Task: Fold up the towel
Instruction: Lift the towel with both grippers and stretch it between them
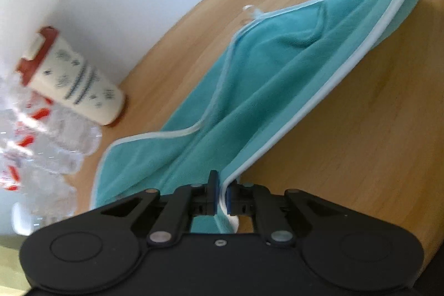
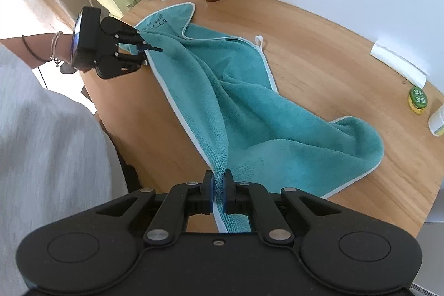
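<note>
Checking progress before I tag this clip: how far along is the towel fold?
Done: both corners are gripped. The left gripper and right gripper are each shut on the white-trimmed edge of the towel. In hand: that edge is stretched between them, lifted off the table. Left: no fold made yet; the rest of the towel lies rumpled and needs carrying over onto itself, then flattening.

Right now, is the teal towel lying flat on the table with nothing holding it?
No: the left gripper and the right gripper each pinch the white-trimmed edge of the towel, stretching it above the table.
</note>
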The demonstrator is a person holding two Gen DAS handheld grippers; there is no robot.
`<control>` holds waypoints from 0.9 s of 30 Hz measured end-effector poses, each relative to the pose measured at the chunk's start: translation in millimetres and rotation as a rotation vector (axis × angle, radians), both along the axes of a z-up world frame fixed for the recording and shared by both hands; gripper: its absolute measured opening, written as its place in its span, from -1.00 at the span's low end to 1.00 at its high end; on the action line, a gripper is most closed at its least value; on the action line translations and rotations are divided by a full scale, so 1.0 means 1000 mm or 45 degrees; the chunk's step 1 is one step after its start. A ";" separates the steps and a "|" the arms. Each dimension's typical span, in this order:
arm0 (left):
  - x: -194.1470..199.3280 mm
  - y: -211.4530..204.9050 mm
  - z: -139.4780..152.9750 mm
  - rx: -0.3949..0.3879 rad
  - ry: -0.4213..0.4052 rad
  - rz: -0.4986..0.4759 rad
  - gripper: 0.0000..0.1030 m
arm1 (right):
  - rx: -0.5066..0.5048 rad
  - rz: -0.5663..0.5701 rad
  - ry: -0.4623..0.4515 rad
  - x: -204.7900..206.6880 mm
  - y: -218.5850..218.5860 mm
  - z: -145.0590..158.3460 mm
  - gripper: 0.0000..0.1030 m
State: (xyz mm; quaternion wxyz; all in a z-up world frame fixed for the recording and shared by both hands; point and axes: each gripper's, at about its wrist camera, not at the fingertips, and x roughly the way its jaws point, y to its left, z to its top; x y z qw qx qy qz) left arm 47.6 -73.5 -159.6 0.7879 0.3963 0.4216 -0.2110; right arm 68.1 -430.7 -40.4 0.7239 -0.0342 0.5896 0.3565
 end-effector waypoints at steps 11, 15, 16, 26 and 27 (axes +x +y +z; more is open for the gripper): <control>0.001 0.029 0.015 0.044 -0.041 0.007 -0.90 | -0.117 -0.036 -0.009 -0.005 0.007 -0.006 -0.90; -0.005 0.026 0.013 0.059 -0.050 -0.066 -0.90 | -0.202 -0.020 -0.013 -0.008 0.011 -0.010 -0.90; -0.007 0.025 0.014 0.063 -0.060 -0.083 -0.90 | -0.234 -0.015 -0.026 -0.009 0.012 -0.011 -0.90; 0.041 0.020 0.083 -0.133 -0.162 0.010 -0.91 | -0.460 -0.083 -0.369 0.024 -0.002 0.046 -0.90; 0.047 0.022 0.094 -0.206 -0.141 0.055 -0.91 | -0.475 -0.092 -0.404 0.027 -0.003 0.052 -0.90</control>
